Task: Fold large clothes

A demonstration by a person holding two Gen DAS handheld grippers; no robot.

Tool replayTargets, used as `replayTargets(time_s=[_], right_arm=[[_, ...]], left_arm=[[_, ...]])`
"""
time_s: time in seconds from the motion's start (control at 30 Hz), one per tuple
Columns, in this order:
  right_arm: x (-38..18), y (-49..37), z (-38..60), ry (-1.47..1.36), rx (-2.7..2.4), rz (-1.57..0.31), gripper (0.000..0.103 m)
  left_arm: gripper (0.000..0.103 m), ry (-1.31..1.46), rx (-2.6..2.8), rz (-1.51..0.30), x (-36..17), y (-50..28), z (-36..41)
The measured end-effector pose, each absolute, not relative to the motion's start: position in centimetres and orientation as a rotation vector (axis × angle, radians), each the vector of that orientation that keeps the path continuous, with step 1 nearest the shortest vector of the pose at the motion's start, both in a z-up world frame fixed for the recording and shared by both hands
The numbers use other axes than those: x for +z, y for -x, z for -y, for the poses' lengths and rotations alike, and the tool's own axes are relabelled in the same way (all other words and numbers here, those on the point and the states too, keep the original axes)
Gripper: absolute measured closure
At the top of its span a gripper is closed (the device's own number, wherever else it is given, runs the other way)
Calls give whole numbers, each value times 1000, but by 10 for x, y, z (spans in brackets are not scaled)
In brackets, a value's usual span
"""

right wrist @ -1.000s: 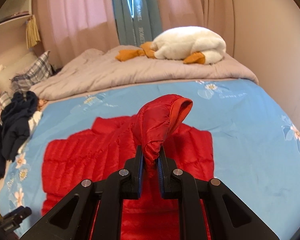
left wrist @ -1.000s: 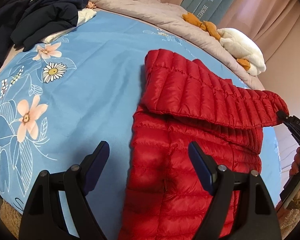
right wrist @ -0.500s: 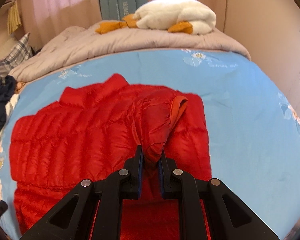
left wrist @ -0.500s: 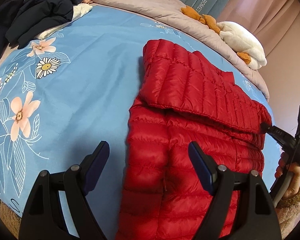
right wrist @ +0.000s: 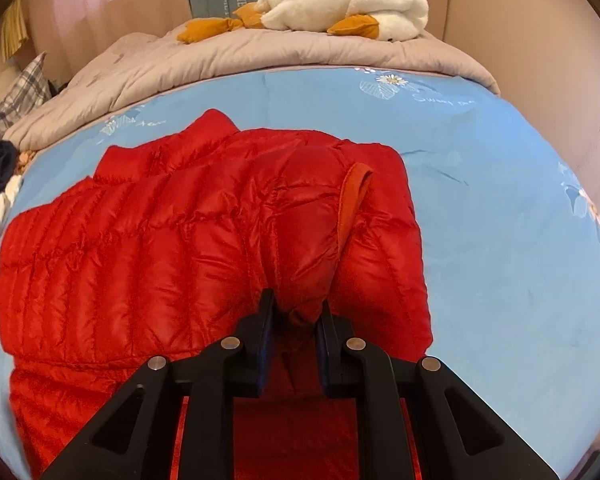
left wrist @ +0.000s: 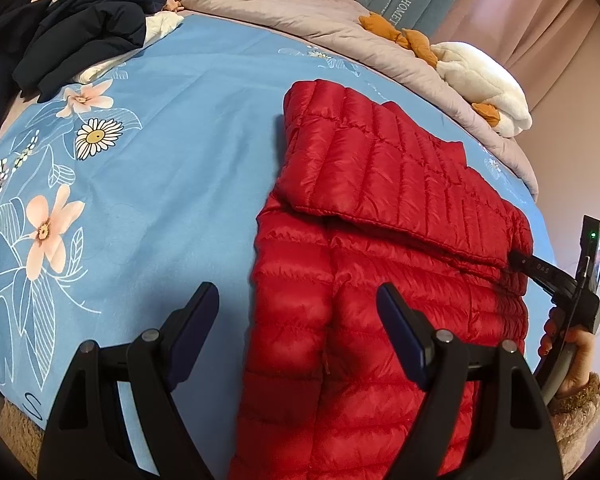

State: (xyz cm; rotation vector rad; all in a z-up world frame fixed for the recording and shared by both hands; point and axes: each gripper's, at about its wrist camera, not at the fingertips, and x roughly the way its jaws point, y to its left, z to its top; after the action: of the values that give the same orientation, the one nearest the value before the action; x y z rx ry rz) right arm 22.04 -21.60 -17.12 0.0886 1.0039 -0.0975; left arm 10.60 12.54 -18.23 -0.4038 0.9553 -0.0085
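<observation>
A red quilted down jacket (left wrist: 380, 248) lies on the blue flowered bedsheet (left wrist: 172, 152), its upper part folded over the body. My left gripper (left wrist: 300, 320) is open and empty, just above the jacket's near left edge. My right gripper (right wrist: 296, 316) is shut on the jacket's sleeve cuff (right wrist: 308, 240), held low over the jacket's right side; the orange cuff lining (right wrist: 352, 200) shows. In the left wrist view the right gripper (left wrist: 518, 258) reaches the jacket from the right.
A pile of dark clothes (left wrist: 80, 28) lies at the sheet's far left. A grey duvet (right wrist: 260, 60) with a white plush duck (right wrist: 340, 4) lies across the head of the bed. Curtains (left wrist: 540, 12) and a wall stand behind.
My right gripper has lowered the held sleeve from raised above the jacket down onto its right side. The left gripper stays open and has hardly moved.
</observation>
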Motion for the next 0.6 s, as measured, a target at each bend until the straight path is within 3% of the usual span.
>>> replayTargets(time_s=[0.07, 0.13, 0.2, 0.3, 0.4, 0.5, 0.6], right_arm=[[-166, -216, 217, -81, -99, -986, 87], [-161, -212, 219, -73, -113, -977, 68], [-153, -205, 223, -68, -123, -958, 58], [-137, -186, 229, -59, -118, -925, 55], [-125, -168, 235, -70, -105, -891, 34], [-112, -143, 242, -86, -83, -864, 30], [-107, -122, 250, -127, -65, -848, 16]], left_arm=[[22, 399, -10, -951, -180, -104, -124], [22, 393, -12, -943, -176, -100, -123], [22, 387, -16, -936, -172, -97, -120], [22, 372, -23, -924, -166, -88, -115], [22, 359, -29, -915, -162, -80, -111], [16, 347, -34, -915, -161, -72, -105], [10, 334, -43, -908, -161, -62, -102]])
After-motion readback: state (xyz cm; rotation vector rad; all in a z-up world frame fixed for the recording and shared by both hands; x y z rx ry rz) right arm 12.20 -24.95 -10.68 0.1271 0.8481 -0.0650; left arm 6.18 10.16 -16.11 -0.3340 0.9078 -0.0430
